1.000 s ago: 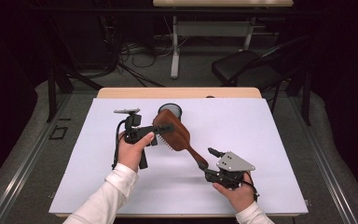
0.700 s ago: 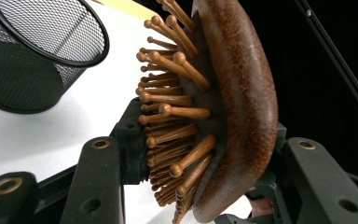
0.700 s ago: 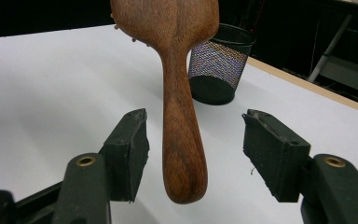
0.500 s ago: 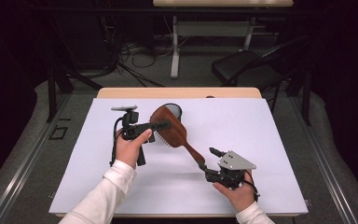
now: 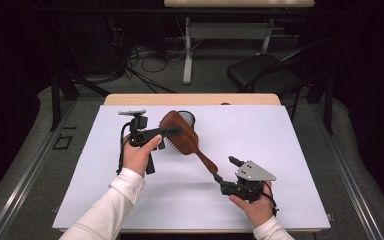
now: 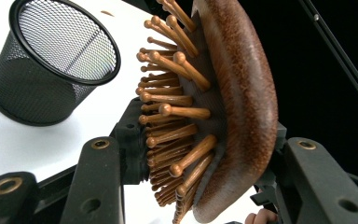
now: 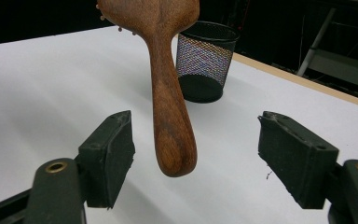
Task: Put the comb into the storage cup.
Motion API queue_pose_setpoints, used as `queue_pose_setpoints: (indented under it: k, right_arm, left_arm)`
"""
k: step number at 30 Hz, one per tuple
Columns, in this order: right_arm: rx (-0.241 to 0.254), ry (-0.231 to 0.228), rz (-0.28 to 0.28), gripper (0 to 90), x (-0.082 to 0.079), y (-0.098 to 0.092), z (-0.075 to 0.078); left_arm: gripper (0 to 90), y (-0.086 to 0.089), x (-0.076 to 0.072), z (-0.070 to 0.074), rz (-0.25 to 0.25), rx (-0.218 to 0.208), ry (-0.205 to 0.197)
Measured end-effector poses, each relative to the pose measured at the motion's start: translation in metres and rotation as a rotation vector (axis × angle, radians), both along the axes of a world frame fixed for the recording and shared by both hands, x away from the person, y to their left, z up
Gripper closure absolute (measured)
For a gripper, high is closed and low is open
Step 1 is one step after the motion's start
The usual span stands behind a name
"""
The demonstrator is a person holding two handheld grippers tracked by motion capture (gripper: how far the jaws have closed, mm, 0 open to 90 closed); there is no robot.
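Wooden hairbrush [image 5: 181, 134], one; mesh cup [image 5: 186, 119], one.

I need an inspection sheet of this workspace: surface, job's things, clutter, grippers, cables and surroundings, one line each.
Surface: white table top, wooden strip along the far edge.
Job's things: wooden hairbrush held above the table; black mesh cup standing upright behind it.
Clutter: nothing seen.
Grippers: left gripper shut on the hairbrush head, bristle side and back between its jaws; right gripper open, its jaws have just been opening, the handle end between them but untouched.
Cables: one black cable trails from the left gripper.
Surroundings: dark room, chair, cables on the floor, second table behind.
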State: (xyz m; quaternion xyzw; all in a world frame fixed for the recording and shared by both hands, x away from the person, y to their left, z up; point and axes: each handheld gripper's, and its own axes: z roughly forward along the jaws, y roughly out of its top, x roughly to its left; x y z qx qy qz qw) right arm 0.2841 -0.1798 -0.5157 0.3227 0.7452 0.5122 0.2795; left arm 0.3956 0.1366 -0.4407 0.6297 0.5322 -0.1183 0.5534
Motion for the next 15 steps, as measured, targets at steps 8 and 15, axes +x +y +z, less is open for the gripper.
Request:
queue_pose_setpoints:
  k: [8, 15]
  right_arm:
    - [0.008, 0.007, -0.008, 21.2, 0.0010, -0.0001, 0.0001]
    - [0.017, 0.020, -0.012, 18.6, 0.0016, 0.0003, 0.0000]
  left_arm:
    - [51.0, 0.0017, 0.0034, 0.0046, 0.012, 0.001, -0.007]
    - [50.9, 0.0038, 0.0065, 0.0072, 0.017, 0.001, -0.011]
